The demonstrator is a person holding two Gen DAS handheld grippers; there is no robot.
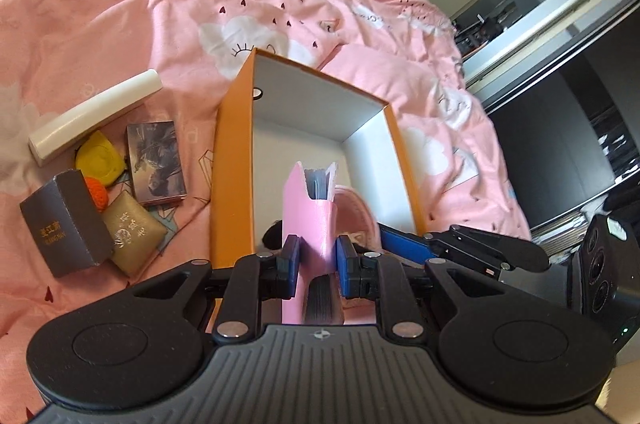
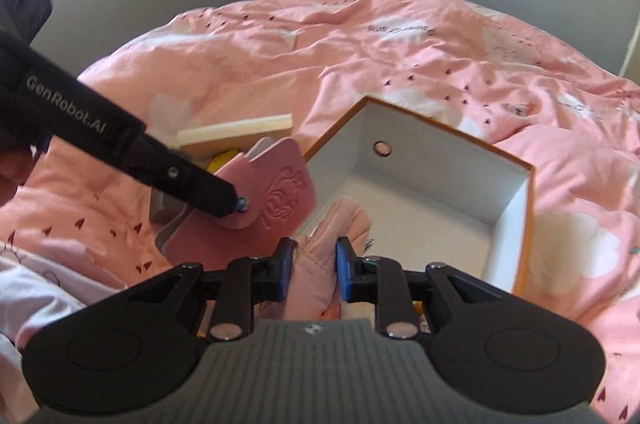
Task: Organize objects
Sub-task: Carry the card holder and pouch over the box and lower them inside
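I am seeing the pink card holder (image 1: 308, 220) hiding the orange box's (image 1: 234, 160) floor. A pink padded item (image 2: 316, 264) is blurring between my right gripper's (image 2: 310, 270) pads.

box (image 1: 236, 128) on bed (image 1: 120, 4) | small items (image 1: 156, 164) left of box

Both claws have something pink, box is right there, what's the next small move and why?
Probably lower the left claw and set its pink card holder inside the orange box. It already hangs over the open box, whose white floor is mostly bare, while the right claw grips a pink fabric item.
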